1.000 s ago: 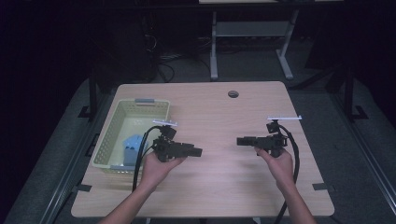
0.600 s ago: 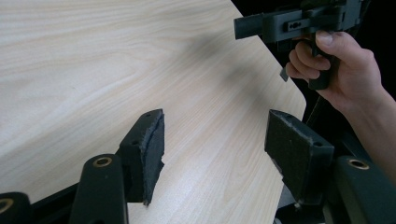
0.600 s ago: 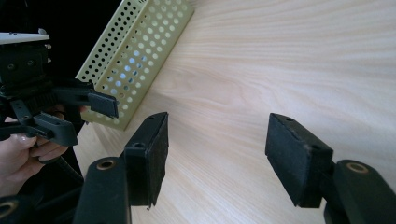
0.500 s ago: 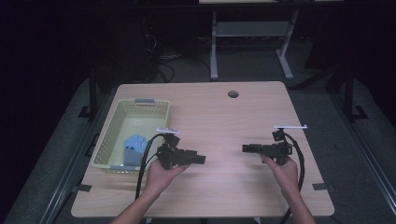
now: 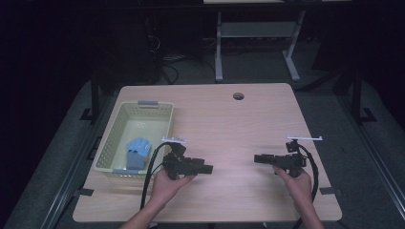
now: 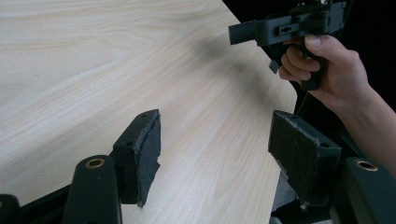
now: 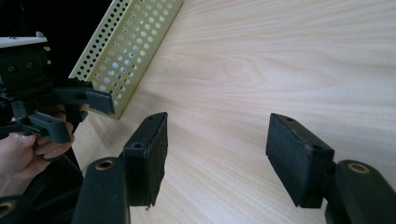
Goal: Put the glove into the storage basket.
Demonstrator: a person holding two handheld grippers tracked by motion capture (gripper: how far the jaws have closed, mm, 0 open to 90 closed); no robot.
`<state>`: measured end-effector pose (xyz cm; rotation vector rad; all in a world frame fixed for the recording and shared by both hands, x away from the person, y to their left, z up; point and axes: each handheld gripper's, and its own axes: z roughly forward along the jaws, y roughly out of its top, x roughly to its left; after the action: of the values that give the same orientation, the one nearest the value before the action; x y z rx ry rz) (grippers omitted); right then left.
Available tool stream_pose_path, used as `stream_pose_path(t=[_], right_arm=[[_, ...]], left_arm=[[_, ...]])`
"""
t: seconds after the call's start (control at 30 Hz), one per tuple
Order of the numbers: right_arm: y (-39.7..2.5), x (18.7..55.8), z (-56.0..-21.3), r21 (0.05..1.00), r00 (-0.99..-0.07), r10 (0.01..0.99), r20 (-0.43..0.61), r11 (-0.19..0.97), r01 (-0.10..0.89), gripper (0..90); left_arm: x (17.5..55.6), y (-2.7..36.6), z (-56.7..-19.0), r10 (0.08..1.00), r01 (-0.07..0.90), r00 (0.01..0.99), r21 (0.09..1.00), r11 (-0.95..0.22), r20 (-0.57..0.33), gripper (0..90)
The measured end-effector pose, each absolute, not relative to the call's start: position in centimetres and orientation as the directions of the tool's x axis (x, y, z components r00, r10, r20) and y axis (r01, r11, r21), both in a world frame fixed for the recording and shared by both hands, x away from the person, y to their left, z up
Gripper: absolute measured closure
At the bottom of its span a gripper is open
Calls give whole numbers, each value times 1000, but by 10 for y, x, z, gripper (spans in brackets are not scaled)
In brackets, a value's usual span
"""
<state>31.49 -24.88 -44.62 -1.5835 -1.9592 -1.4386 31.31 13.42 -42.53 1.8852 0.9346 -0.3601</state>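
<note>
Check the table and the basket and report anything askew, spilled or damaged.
Nothing stands out. The yellow basket sits square on the table with a blue thing lying inside it. Left tongs and right tongs are open, empty and face each other over bare wood.

dim, dark surroundings; table (image 5: 229, 119) evenly lit, soft shadows, slightly blurry.

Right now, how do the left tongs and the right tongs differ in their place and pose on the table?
The left tongs are beside the yellow basket, where a blue object lies; the right tongs are near the table's right edge, away from the basket. The left tongs point toward the right hand, and the right tongs point toward the left hand, so they face each other. Both stand open, hold nothing, and are over bare wood.
</note>
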Motion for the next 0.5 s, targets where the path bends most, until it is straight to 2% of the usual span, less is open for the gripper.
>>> stream_pose_path(t=[0.5], right_arm=[[-260, 298, -455, 526, -364, 616, 698, -96, 845, 380]], left_arm=[[304, 131, -436, 428, 721, 680, 648, -243, -596, 330]])
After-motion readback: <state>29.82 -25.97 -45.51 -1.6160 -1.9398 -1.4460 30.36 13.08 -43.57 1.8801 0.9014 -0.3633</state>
